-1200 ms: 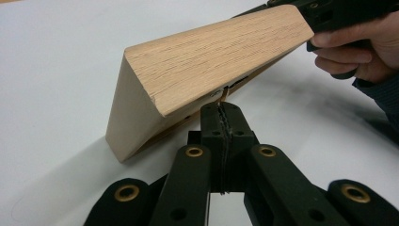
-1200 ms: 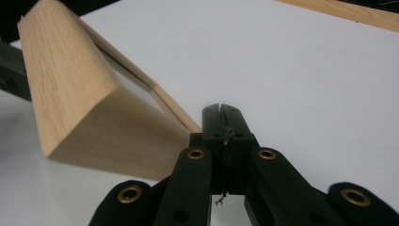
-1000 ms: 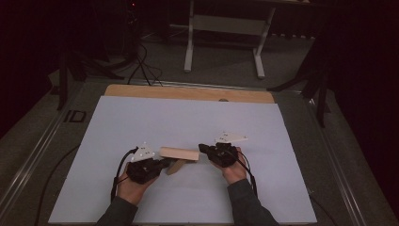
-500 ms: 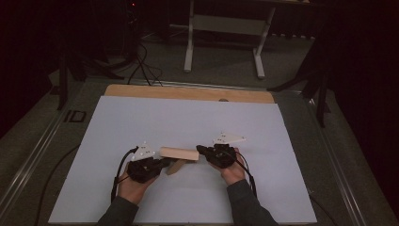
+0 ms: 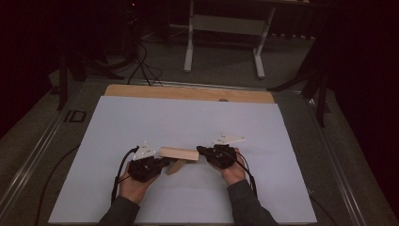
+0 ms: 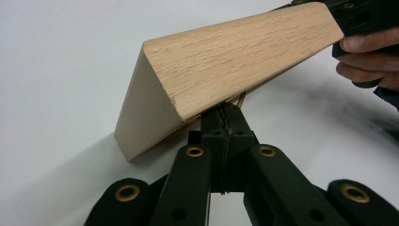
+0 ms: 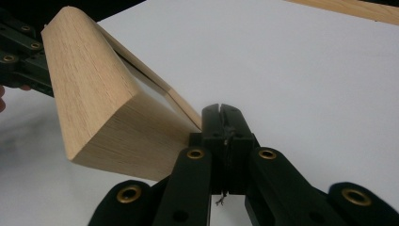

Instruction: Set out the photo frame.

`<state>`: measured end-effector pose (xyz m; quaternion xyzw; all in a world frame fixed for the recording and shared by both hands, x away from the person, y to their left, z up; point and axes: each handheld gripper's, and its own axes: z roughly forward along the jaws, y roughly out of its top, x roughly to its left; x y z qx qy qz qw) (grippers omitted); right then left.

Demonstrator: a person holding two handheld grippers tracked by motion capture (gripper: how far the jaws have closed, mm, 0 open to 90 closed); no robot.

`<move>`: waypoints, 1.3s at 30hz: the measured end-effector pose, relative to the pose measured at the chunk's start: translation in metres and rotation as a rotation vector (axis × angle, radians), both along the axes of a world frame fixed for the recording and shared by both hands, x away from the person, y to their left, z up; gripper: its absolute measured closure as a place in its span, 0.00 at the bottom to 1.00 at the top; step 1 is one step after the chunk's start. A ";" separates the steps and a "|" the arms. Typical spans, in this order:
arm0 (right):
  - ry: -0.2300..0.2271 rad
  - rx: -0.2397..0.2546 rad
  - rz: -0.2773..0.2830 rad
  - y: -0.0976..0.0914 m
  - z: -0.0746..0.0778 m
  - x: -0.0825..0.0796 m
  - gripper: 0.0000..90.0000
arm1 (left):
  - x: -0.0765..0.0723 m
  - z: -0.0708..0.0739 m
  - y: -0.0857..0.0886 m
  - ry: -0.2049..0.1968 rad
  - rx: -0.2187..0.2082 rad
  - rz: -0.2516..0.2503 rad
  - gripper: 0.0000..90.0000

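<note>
Right now I have the wooden block [image 5: 179, 153] held up between both tools, just above the white table sheet [image 5: 188, 117], near my edge of it. My left gripper [image 6: 225, 115] has its jaws pressed together under the block's near end; in its own view they look closed on a thin wooden strip [image 6: 242, 96] fixed beneath the block, though the block hides the contact. My right gripper [image 7: 225, 115] is likewise pinched tight at the other end, beside a thin slat [image 7: 181, 106] on the block's flat face. I judge this to be the carrying step. Next I would move both hands together, keeping the block level, so neither end twists out.
</note>
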<state>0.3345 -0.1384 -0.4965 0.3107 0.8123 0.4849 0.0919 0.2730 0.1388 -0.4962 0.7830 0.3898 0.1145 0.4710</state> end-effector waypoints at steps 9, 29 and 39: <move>-0.006 -0.010 0.018 0.002 0.001 -0.002 0.99 | 0.001 0.000 -0.001 0.003 -0.001 0.006 0.99; -0.023 -0.042 0.067 0.008 0.003 -0.009 0.99 | 0.000 0.003 -0.003 0.000 -0.007 -0.008 0.99; -0.027 -0.053 0.090 0.010 0.004 -0.013 0.99 | 0.000 0.002 -0.005 0.001 -0.001 -0.015 0.99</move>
